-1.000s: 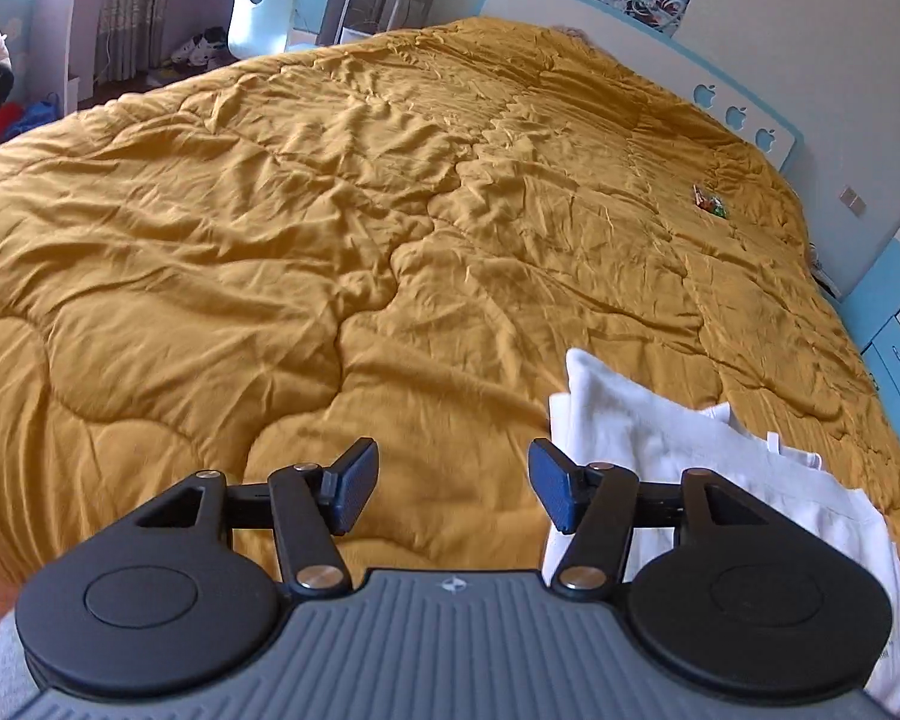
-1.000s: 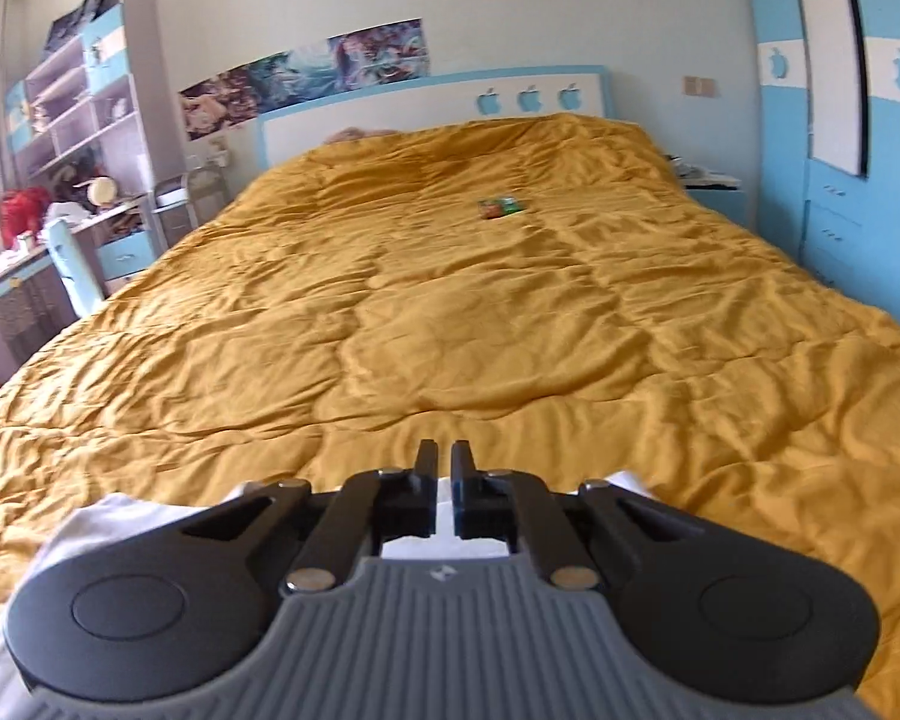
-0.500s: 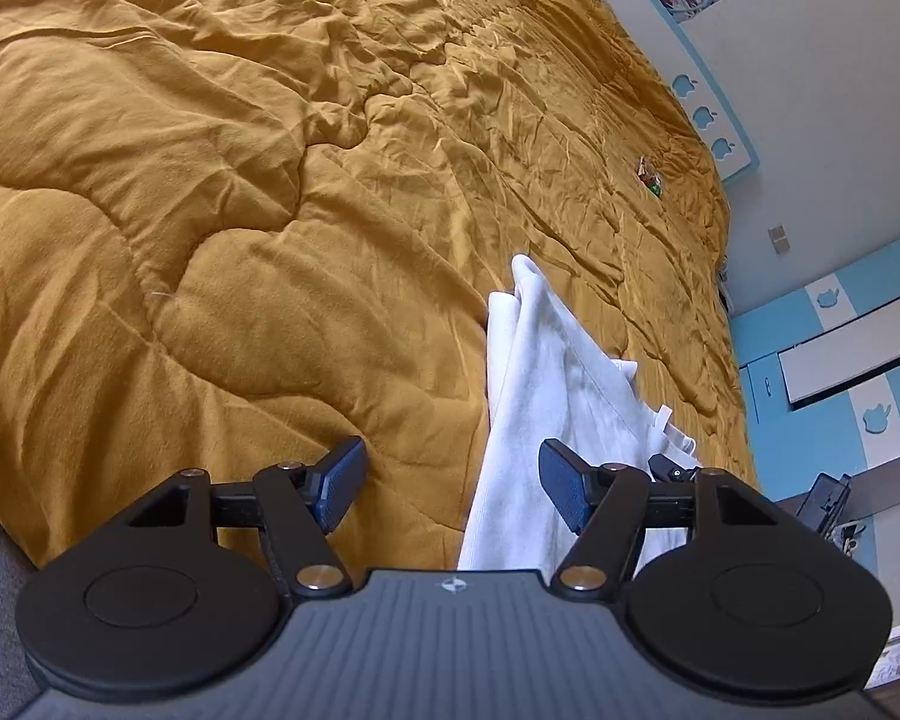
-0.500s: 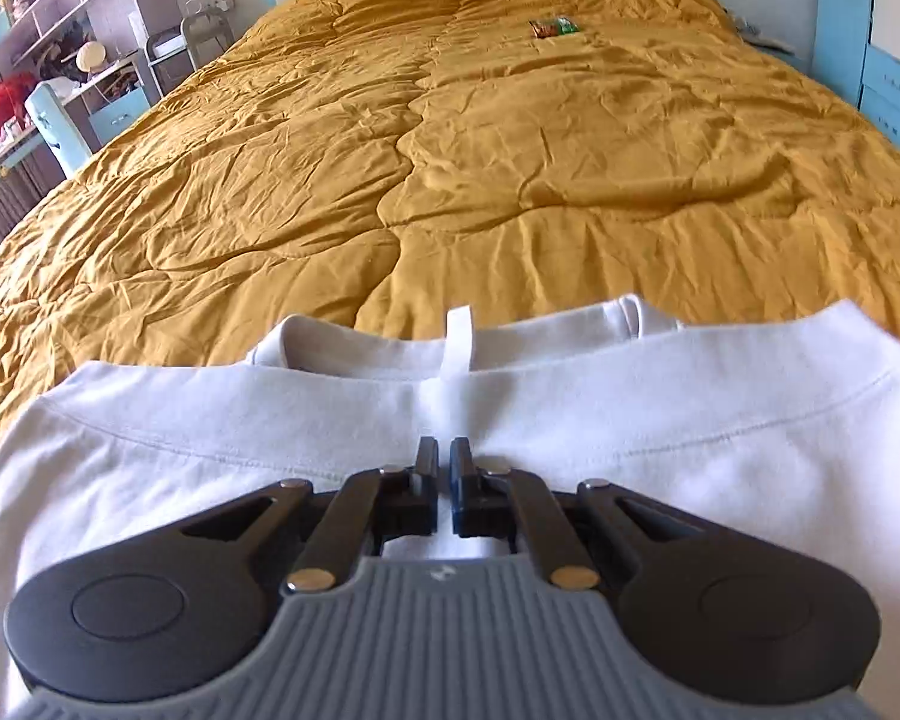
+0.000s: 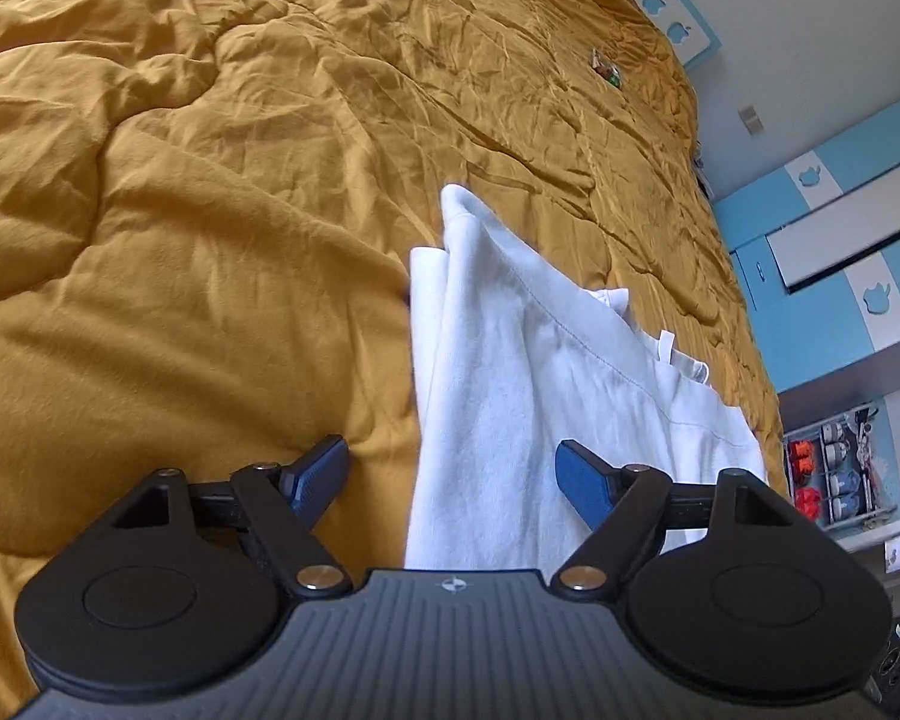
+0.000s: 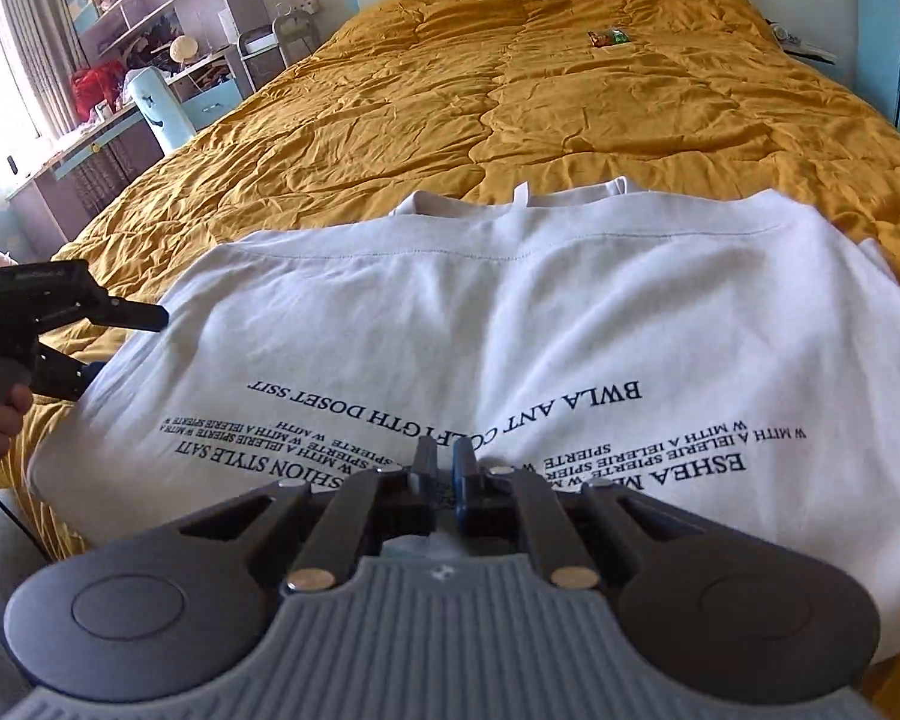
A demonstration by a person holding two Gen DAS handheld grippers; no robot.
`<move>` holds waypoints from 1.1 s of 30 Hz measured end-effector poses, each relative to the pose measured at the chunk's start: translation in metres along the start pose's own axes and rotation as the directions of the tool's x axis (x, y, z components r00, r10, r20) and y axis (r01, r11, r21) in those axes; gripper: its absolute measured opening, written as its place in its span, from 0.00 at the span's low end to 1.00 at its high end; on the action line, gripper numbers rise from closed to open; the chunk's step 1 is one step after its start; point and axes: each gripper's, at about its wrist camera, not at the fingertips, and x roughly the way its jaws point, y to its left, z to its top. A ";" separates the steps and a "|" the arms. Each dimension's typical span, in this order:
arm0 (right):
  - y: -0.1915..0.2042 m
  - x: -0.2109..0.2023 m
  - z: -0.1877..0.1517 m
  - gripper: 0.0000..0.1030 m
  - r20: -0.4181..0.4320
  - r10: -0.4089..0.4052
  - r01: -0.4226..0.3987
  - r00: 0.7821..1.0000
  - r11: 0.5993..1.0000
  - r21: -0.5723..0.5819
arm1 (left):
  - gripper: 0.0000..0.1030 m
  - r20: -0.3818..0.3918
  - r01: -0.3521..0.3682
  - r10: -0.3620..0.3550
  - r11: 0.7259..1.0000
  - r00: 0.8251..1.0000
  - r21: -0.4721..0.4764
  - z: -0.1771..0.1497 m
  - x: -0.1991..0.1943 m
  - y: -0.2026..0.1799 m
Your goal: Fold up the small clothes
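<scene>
A white T-shirt with black printed text lies spread on the mustard quilt near the bed's front edge, collar toward the headboard. My right gripper is shut, its tips over the shirt's printed part; whether it pinches cloth is hidden. My left gripper is open at the shirt's left side, the shirt's folded edge running between its fingers. It also shows in the right wrist view, open beside the shirt's left edge.
The quilt covers the whole bed. A small colourful packet lies far up the bed. A desk and shelves stand to the left, blue wardrobes to the right.
Both grippers have come lower and closer over the shirt. The right view now shows the printed text. The left gripper has opened a little wider around the shirt's edge.
</scene>
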 end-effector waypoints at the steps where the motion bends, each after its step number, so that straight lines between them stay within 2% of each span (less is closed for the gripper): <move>1: -0.002 0.000 0.001 0.02 -0.005 0.011 -0.011 1.000 1.000 0.015 | 0.85 -0.035 0.030 -0.028 0.999 0.999 0.043 0.001 0.008 -0.002; 3: -0.007 0.000 0.003 0.02 -0.014 0.032 -0.031 0.999 0.998 0.049 | 0.48 -0.096 0.087 -0.078 0.992 0.992 0.095 -0.001 0.022 -0.005; 4: -0.010 0.001 0.003 0.02 -0.018 0.041 -0.040 0.999 0.997 0.069 | 0.23 -0.123 0.107 -0.101 0.993 0.987 0.043 -0.002 0.027 -0.001; 5: -0.012 0.001 0.002 0.02 -0.019 0.049 -0.048 0.999 0.995 0.087 | 0.14 -0.147 0.130 -0.136 0.990 0.980 -0.050 -0.002 0.032 0.005; 6: -0.014 0.001 0.003 0.03 -0.021 0.057 -0.055 0.998 0.994 0.098 | 0.13 -0.151 0.146 -0.164 0.981 0.975 -0.126 -0.002 0.031 0.010; 7: -0.015 0.000 0.002 0.03 -0.022 0.070 -0.068 0.997 0.992 0.104 | 0.12 -0.145 0.147 -0.166 0.980 0.975 -0.134 -0.002 0.028 0.009; 10: -0.024 0.001 0.001 0.03 -0.041 0.159 -0.150 0.986 0.974 0.171 | 0.11 -0.105 0.137 -0.141 0.989 0.984 -0.048 0.000 0.008 -0.015; 15: -0.023 0.007 0.000 0.00 -0.080 0.139 -0.125 0.987 0.978 0.165 | 0.10 -0.068 0.203 -0.201 0.979 0.977 0.022 0.009 -0.020 -0.074; 16: -0.025 -0.001 0.000 0.00 -0.028 0.118 -0.110 0.993 0.974 0.201 | 0.10 -0.061 0.198 -0.196 0.979 0.979 0.043 0.010 -0.025 -0.087; 17: -0.027 -0.014 -0.002 0.03 0.078 0.119 -0.134 0.990 0.966 0.223 | 0.10 -0.054 0.193 -0.189 0.979 0.980 0.066 0.011 -0.029 -0.101; 18: -0.030 -0.029 -0.003 0.03 0.179 0.163 -0.199 0.970 0.959 0.203 | 0.10 -0.049 0.190 -0.186 0.978 0.981 0.084 0.012 -0.031 -0.114; 19: -0.032 -0.038 -0.001 0.06 0.204 0.181 -0.218 0.962 0.960 0.177 | 0.10 -0.046 0.191 -0.187 0.977 0.981 0.093 0.013 -0.033 -0.124; 20: -0.035 -0.043 0.002 0.14 0.198 0.159 -0.193 0.967 0.967 0.166 | 0.10 -0.047 0.193 -0.189 0.976 0.981 0.098 0.015 -0.034 -0.135; 21: -0.039 -0.048 0.004 0.16 0.202 0.125 -0.159 0.971 0.973 0.167 | 0.10 -0.050 0.190 -0.186 0.976 0.981 0.104 0.015 -0.033 -0.145; 22: -0.044 -0.053 0.004 0.16 0.215 0.094 -0.133 0.972 0.975 0.175 | 0.10 -0.054 0.187 -0.182 0.976 0.982 0.112 0.016 -0.032 -0.155; 24: -0.065 -0.066 0.002 0.16 0.253 0.078 -0.137 0.964 0.965 0.225 | 0.10 -0.066 0.181 -0.174 0.974 0.983 0.135 0.016 -0.029 -0.175; 27: -0.101 -0.088 -0.002 0.16 0.322 0.037 -0.144 0.946 0.938 0.314 | 0.10 -0.081 0.179 -0.170 0.976 0.982 0.123 0.017 -0.019 -0.205; 33: -0.161 -0.134 -0.012 0.16 0.413 -0.095 -0.089 0.906 0.910 0.404 | 0.10 -0.110 0.183 -0.169 0.974 0.979 0.135 0.007 0.012 -0.266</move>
